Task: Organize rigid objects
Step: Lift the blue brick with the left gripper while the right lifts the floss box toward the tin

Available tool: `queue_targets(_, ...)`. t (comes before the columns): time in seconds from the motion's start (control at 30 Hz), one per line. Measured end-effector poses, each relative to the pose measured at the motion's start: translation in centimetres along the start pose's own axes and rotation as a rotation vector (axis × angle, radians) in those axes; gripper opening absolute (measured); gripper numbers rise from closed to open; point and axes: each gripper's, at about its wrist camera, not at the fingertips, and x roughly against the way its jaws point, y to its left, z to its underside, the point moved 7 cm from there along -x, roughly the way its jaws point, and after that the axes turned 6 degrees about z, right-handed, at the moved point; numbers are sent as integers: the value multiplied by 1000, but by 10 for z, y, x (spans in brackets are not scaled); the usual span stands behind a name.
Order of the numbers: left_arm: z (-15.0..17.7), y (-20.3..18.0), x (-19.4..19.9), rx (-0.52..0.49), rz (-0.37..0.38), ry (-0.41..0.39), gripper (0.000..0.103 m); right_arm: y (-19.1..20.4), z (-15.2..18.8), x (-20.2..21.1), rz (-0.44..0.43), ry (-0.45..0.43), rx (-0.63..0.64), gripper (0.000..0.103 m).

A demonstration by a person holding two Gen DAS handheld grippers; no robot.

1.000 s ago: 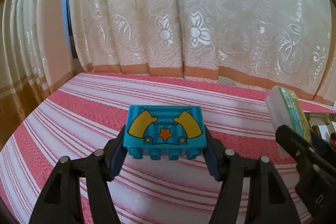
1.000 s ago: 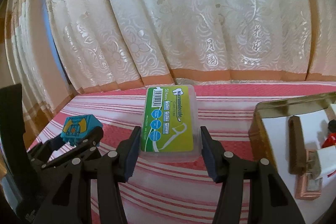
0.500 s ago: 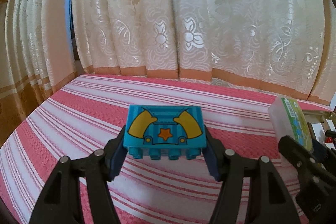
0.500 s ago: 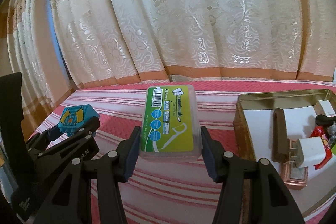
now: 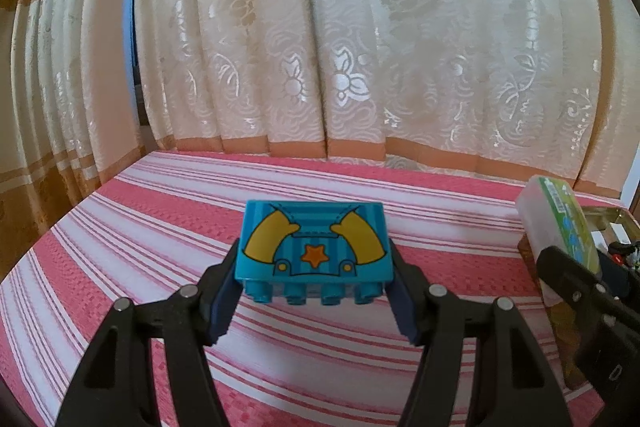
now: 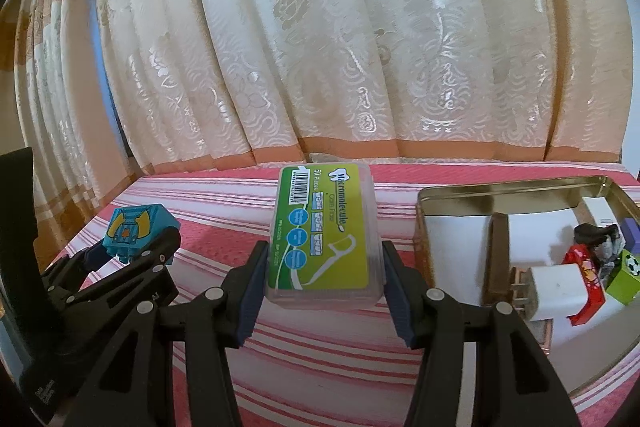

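Note:
My left gripper (image 5: 314, 301) is shut on a turquoise toy brick (image 5: 314, 251) with yellow arms and an orange star, held above the striped cloth. It also shows in the right wrist view (image 6: 138, 231) at the left. My right gripper (image 6: 322, 291) is shut on a clear floss-pick box with a green label (image 6: 324, 231), held above the cloth just left of a gold tin (image 6: 452, 197). The box also shows in the left wrist view (image 5: 558, 223) at the right edge.
The gold tin holds a white charger (image 6: 554, 285), a brown bar (image 6: 498, 259), a red toy (image 6: 584, 267), a green block (image 6: 624, 277) and other small items. A pink and white striped cloth (image 5: 160, 227) covers the surface. Cream curtains (image 5: 360, 47) hang behind.
Both grippers have moved right and slightly higher with their objects. More of the tin and its contents shows in the right wrist view.

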Motion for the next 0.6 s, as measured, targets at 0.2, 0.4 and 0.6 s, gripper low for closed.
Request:
queue_targets(0.2,1,-10,5,-12,6,-10,64,-9,-1,7,7,-14,-2,57)
queue_targets(0.4,2,-18,9,-19,10,-18,64,-16,-1,13,17,-30,12,57)
queue_targets(0.6,4,-25,12,-18,12,-18,64,-24,-1,18,25,-38,16,57)
